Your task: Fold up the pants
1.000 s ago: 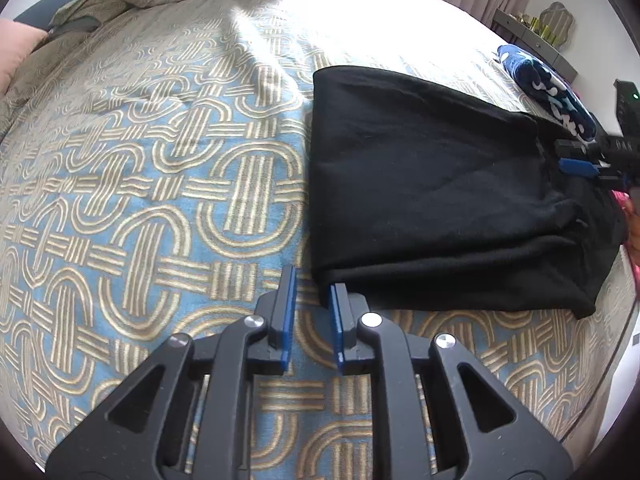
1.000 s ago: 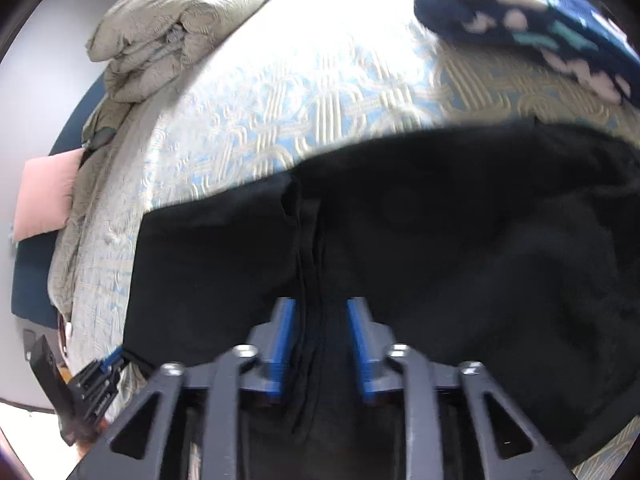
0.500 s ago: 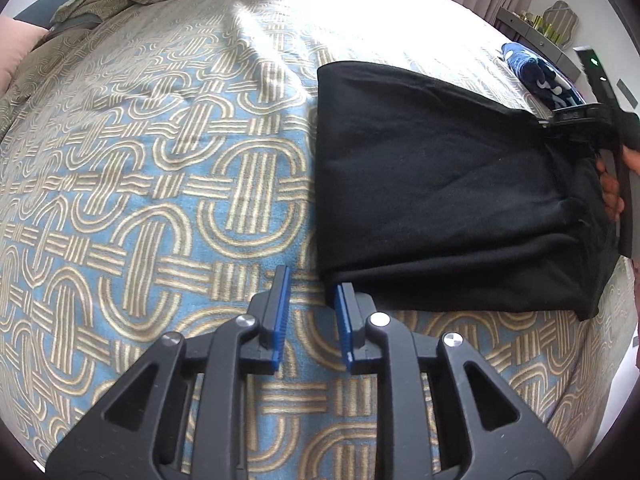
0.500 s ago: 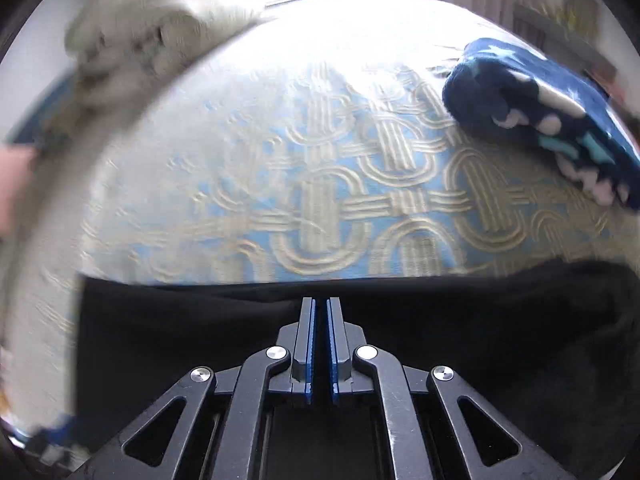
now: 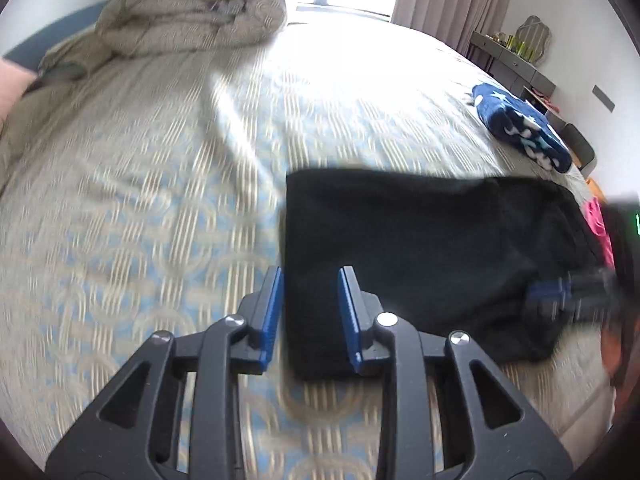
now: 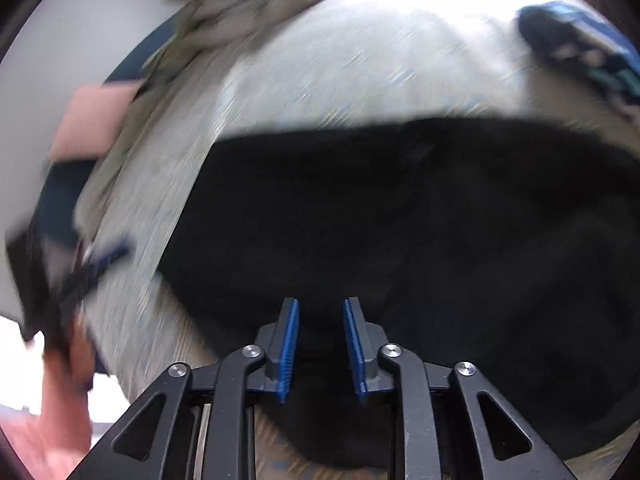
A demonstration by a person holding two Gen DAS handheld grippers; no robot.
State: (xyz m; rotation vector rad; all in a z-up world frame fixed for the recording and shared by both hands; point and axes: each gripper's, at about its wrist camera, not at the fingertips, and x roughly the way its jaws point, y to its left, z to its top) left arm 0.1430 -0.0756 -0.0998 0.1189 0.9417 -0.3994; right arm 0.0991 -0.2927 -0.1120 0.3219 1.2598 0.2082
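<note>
The bed (image 5: 160,208) fills the room, its blue-and-tan patterned cover blurred. On it, toward the foot side, lie the black pants (image 5: 420,248), folded into a flat block. Beyond the pants, at the head of the bed, sits a rolled grey duvet (image 5: 192,8); a navy starred cloth (image 5: 520,128) lies past their far edge. The left gripper (image 5: 310,316) has its jaws open astride the pants' near corner. The right gripper (image 6: 320,348) hangs open-jawed over their other end.
</note>
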